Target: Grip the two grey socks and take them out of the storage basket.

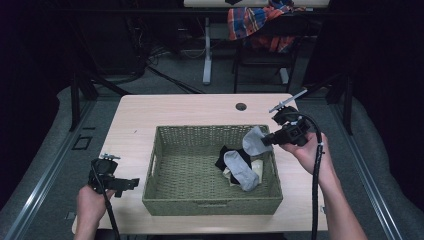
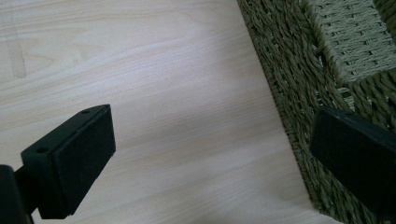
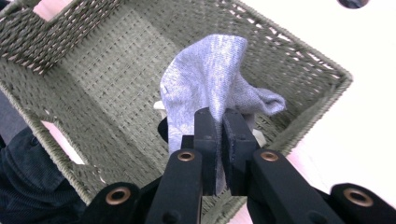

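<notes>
Right gripper (image 3: pixel 219 123), jaws clamped on grey sock (image 3: pixel 210 84), its length pointing up over basket (image 3: pixel 299 60); left gripper (image 2: pixel 210 154) jaws apart above surface (image 2: pixel 163 93).

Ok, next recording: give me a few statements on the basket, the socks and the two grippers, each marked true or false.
1. The right gripper has its jaws shut on a grey sock. True.
2. The left gripper is holding a sock as well. False: its jaws stand open with nothing between them, over the bare table beside the basket.
3. The basket is woven and green. True.
4. The held grey sock lies flat on the basket floor. False: it hangs from the jaws at the basket's right rim.
5. Another grey sock lies inside the basket, with something black beside it. True.
</notes>
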The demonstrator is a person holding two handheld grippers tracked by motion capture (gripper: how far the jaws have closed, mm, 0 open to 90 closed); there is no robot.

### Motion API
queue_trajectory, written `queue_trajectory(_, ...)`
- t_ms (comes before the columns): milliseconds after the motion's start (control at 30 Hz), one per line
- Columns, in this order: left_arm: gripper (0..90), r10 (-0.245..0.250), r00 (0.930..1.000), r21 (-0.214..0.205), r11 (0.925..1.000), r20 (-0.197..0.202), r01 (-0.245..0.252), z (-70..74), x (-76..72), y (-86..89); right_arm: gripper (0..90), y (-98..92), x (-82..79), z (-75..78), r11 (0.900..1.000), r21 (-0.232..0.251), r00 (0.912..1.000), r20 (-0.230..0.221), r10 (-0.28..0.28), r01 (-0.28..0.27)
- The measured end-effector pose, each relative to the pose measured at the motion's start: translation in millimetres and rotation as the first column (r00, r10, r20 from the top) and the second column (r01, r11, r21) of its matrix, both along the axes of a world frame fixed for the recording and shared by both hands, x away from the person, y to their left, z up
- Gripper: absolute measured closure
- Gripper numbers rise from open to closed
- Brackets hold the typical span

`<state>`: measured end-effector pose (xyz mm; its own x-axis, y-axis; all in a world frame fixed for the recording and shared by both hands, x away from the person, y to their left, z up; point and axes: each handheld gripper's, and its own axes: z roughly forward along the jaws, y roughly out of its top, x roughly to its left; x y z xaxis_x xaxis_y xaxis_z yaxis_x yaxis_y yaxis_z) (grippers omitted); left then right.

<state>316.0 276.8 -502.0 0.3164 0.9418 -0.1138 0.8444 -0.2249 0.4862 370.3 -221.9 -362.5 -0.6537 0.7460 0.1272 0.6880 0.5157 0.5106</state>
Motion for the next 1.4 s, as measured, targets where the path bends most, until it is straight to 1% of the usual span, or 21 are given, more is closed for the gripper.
queue_trajectory(100,0.6,-0.001,1.0,-0.001,1.0,-0.002,0.001,0.2,0.0,0.1,85.9,-3.5,-0.2,1.2,1.0,0.001,0.9999,0.009,-0.009,0.009)
queue_trajectory(167,0.6,0.0,1.0,0.0,1.0,0.0,0.0,0.0,-0.1,-0.2,85.9,-11.4,-0.9,4.2,0.9993,0.007,0.999,0.023,-0.038,0.038)
queue_trajectory(233,0.6,-0.001,1.0,0.0,1.0,0.0,0.001,0.0,-0.1,-0.7,85.9,-13.5,-0.9,5.2,0.9993,0.008,0.9991,0.02,-0.037,0.037)
queue_trajectory(300,0.6,-0.004,1.0,0.001,1.0,-0.001,0.004,0.1,-0.1,-1.1,85.9,-20.9,-1.9,8.1,0.998,0.016,0.9976,0.031,-0.062,0.062)
queue_trajectory(433,0.7,-0.004,1.0,0.001,1.0,-0.001,0.004,0.1,-0.1,-1.1,85.9,-27.0,-2.2,9.7,0.997,0.015,0.9964,0.036,-0.077,0.076)
queue_trajectory(733,0.7,-0.002,1.0,-0.005,1.0,-0.003,0.002,-0.4,0.1,-1.9,85.9,-48.9,-1.5,12.6,0.9908,0.015,0.9895,0.051,-0.135,0.134)
queue_trajectory(800,0.7,-0.003,1.0,-0.005,1.0,-0.001,0.003,-0.5,0.2,-2.1,85.9,-50.8,-1.5,12.6,0.9897,0.019,0.9884,0.052,-0.143,0.142)
queue_trajectory(833,0.7,-0.003,1.0,-0.004,1.0,0.0,0.003,-0.7,0.2,-2.3,85.9,-53.3,-1.3,12.8,0.9894,0.013,0.988,0.052,-0.145,0.145)
queue_trajectory(967,0.7,-0.005,1.0,-0.002,1.0,-0.001,0.005,-0.8,0.4,-2.3,85.9,-64.9,-0.2,12.0,0.9847,0.017,0.9834,0.051,-0.174,0.174)
queue_trajectory(1033,0.7,-0.006,1.0,-0.002,1.0,-0.002,0.006,-0.8,0.4,-2.5,85.9,-66.5,0.0,12.2,0.9844,0.015,0.9831,0.05,-0.176,0.175)
queue_trajectory(1100,0.7,-0.005,1.0,-0.004,1.0,-0.003,0.005,-0.7,0.2,-2.9,85.9,-72.2,0.4,11.7,0.9803,0.013,0.979,0.051,-0.197,0.197)
queue_trajectory(1233,0.8,-0.005,1.0,-0.002,1.0,-0.003,0.005,-0.8,0.4,-2.6,85.9,-78.0,1.1,10.8,0.9774,0.012,0.9764,0.046,-0.211,0.211)
queue_trajectory(1300,0.8,-0.005,1.0,-0.002,1.0,-0.003,0.005,-0.8,0.4,-2.7,85.9,-82.8,2.1,9.5,0.974,0.011,0.9731,0.042,-0.227,0.226)
queue_trajectory(1333,0.8,-0.006,1.0,-0.002,1.0,-0.003,0.006,-0.7,0.3,-2.8,85.9,-87.2,3.1,7.7,0.9704,0.011,0.9696,0.039,-0.241,0.241)
queue_trajectory(1400,0.8,-0.006,1.0,-0.002,1.0,-0.006,0.006,-0.8,0.4,-2.6,85.9,-89.7,3.8,7.1,0.9694,0.003,0.9689,0.032,-0.246,0.246)
